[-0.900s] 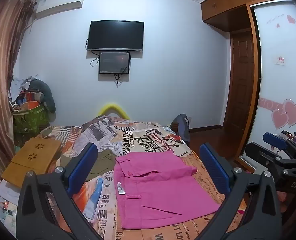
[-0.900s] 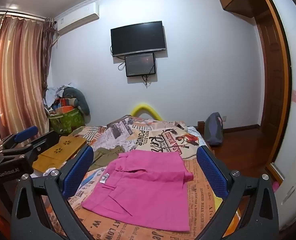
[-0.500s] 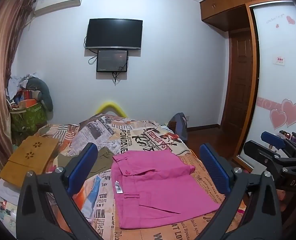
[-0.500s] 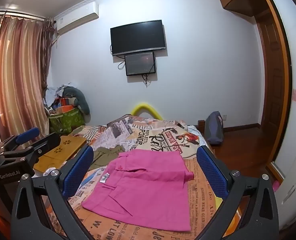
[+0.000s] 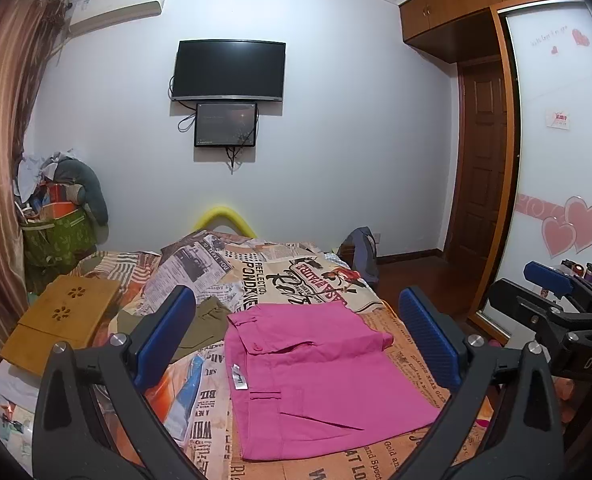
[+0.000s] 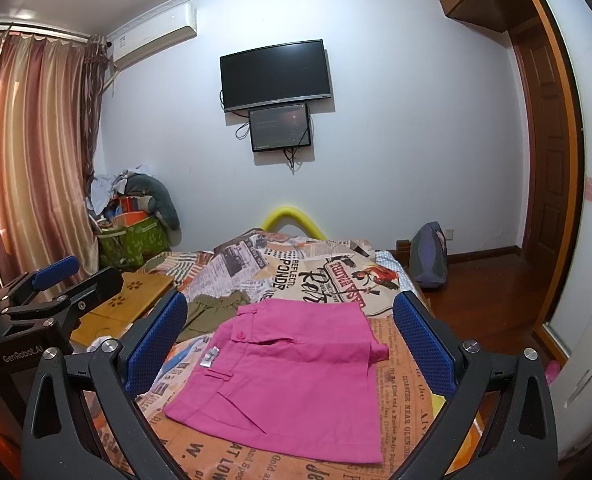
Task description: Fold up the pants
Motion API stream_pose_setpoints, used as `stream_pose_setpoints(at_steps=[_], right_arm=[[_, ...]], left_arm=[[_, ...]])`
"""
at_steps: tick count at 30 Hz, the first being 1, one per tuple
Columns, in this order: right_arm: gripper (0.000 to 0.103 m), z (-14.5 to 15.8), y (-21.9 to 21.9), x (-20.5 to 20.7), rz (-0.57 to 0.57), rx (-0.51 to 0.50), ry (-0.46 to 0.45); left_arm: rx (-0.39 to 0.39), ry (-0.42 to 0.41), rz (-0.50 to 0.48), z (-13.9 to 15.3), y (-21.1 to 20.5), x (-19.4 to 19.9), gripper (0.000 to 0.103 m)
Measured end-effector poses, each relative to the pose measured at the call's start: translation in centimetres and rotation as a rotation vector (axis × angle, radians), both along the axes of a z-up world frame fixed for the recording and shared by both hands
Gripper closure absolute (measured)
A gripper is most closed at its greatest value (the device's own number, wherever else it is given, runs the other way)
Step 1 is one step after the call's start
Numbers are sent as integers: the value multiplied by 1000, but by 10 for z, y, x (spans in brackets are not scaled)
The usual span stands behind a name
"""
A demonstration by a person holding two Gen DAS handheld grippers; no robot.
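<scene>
Pink pants lie folded into a flat rectangle on the bed's newspaper-print cover, a white label showing near the waistband. My left gripper hovers above the near end of the bed, open wide, nothing between its blue pads. My right gripper hangs beside it, also open and empty. Each gripper shows at the edge of the other's view: the right gripper at the right, the left gripper at the left.
An olive garment lies left of the pants. A wooden lap tray sits at the bed's left side. A green bag with piled clutter stands by the curtain. A backpack and wardrobe doors are right.
Both views have shifted only slightly; the pants lie as before. Both grippers stay open and empty.
</scene>
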State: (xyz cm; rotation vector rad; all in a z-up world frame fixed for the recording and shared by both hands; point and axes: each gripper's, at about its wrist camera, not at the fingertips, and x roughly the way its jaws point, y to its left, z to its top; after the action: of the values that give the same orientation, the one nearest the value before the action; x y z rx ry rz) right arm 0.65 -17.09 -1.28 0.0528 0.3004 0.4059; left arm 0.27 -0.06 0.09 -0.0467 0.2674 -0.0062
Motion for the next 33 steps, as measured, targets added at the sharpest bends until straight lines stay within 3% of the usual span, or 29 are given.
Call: stream_pose_setpoints(at_steps=[33], right_arm=[[1,-2,1,3,-2,5,2]], left_arm=[[17,-13,-5,2,-7,-4,0]])
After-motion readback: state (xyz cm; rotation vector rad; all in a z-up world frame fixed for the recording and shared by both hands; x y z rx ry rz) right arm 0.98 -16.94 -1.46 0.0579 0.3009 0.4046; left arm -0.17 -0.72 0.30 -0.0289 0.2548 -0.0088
